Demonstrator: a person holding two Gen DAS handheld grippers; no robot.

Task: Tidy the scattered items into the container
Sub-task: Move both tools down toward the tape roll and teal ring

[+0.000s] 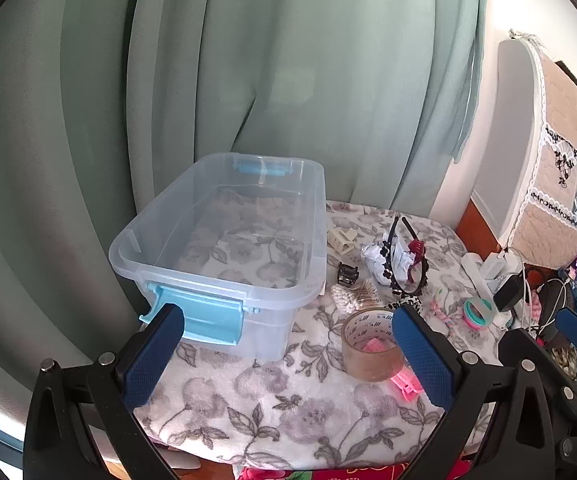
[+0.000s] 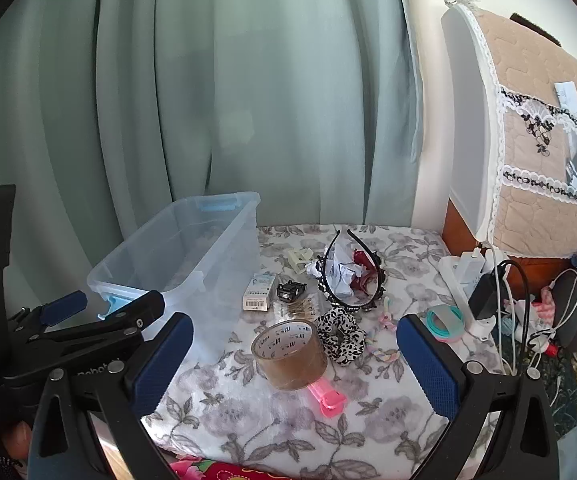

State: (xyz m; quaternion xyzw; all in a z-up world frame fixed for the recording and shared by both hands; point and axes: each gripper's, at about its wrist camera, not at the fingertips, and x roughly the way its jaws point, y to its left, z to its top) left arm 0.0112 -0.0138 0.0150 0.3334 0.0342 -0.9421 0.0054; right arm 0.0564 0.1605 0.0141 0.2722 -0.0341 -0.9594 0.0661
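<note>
A clear plastic container (image 1: 128, 248) (image 2: 100, 276) with blue latches stands empty on the floral blanket, at the left. Right of it lie scattered items: a tape roll (image 1: 370, 344) (image 2: 290, 354) over a pink clip (image 1: 406, 386) (image 2: 328, 398), a leopard scrunchie (image 2: 342, 332), a bag of cotton swabs (image 1: 354, 296), a small black clip (image 2: 290, 291), a cream claw clip (image 1: 341, 240), a small box (image 2: 259, 292), and a black headband (image 2: 352, 304) around crumpled paper (image 2: 340, 274). My left gripper (image 1: 288, 312) hovers open before the container's near corner. My right gripper (image 2: 294, 320) hovers open above the tape roll.
Teal and pink hair ties (image 2: 446, 322) and a pastel braided cord (image 2: 386, 354) lie near the blanket's right edge. Beyond it is a power strip (image 2: 460, 280) with chargers and tangled cables. A green curtain (image 2: 248, 100) hangs behind, with a lace-covered appliance (image 2: 528, 120) at the right.
</note>
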